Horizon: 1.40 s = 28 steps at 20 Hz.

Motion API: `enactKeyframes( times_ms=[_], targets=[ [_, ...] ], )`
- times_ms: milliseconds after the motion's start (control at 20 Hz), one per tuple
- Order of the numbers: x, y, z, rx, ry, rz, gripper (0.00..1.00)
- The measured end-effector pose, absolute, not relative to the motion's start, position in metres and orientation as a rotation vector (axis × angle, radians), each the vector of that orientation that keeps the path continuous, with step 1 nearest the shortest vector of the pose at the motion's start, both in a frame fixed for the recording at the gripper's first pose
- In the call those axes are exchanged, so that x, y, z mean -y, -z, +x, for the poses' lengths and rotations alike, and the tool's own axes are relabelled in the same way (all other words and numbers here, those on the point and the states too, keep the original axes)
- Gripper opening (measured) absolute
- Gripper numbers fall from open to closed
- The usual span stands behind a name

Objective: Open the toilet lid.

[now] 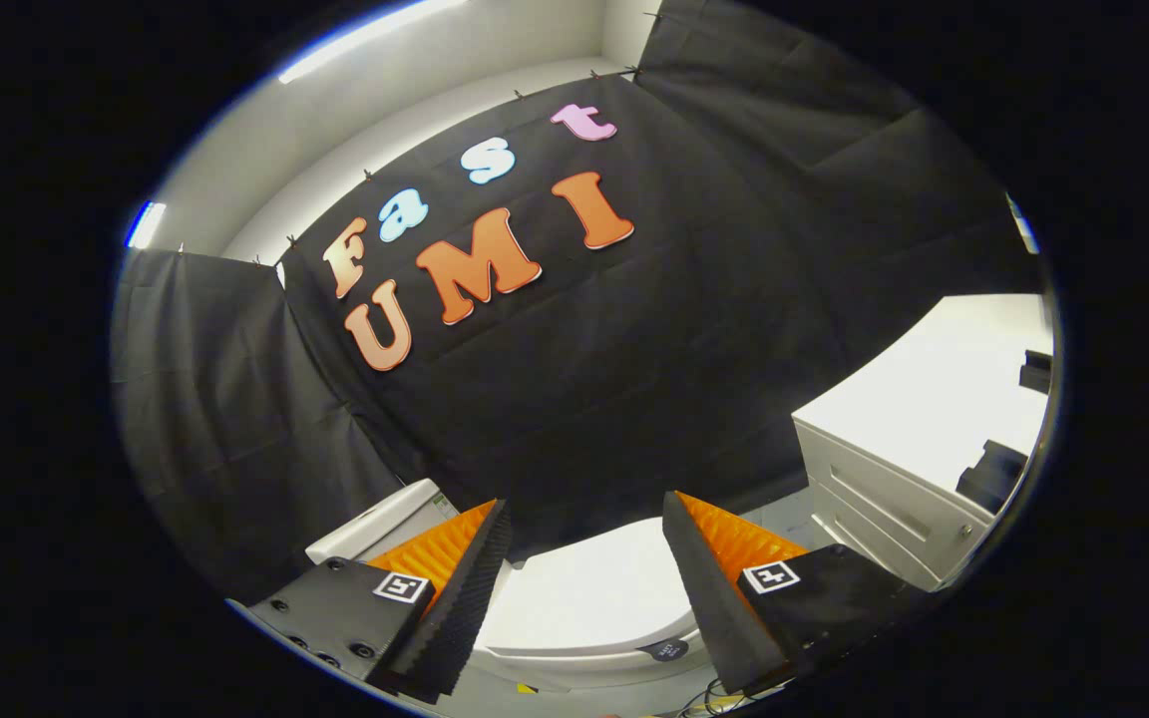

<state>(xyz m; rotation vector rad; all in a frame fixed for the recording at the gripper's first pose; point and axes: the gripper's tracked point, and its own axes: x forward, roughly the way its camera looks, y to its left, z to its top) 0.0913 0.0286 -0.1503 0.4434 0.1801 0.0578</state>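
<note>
**Tool held open above the closed toilet lid**

The tool (584,524) is seen with its two fingers spread wide apart, and nothing is gripped between them. The toilet lid (589,598) is seen in the gap between the fingers, lower than their tips and not touched by either of them. The lid is seen lying flat and closed on the toilet, its white top surface facing up. A small dark round mark (666,650) is seen at the near edge of the lid, close to the right finger. The white cistern (390,524) is partly seen just beyond the left finger, beside the lid. Beyond the fingers, the booth's black cloth wall (634,379) is hung behind the toilet. To the right of the toilet, a white drawer cabinet (894,499) is placed, well apart from the lid, and two dark objects (993,474) are set on its top; what they are cannot be told. A few cables (709,698) are seen on the floor near the right finger
</note>
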Motion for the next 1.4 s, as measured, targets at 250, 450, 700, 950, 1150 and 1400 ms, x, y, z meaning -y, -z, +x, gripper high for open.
enactKeyframes(
  times_ms=[250,450,700,950,1150,1400],
  targets=[
    [-0.041,0.228,0.102,-0.294,-0.129,0.448,0.99],
    [-0.044,0.286,0.109,-0.372,-0.157,0.512,0.98],
    [-0.037,0.334,0.113,-0.434,-0.165,0.61,0.99],
    [-0.025,0.376,0.114,-0.474,-0.162,0.743,0.98],
    [-0.024,0.433,0.113,-0.573,-0.138,0.855,0.98],
    [-0.045,0.471,0.112,-0.689,-0.155,0.964,0.98]
  ],
)
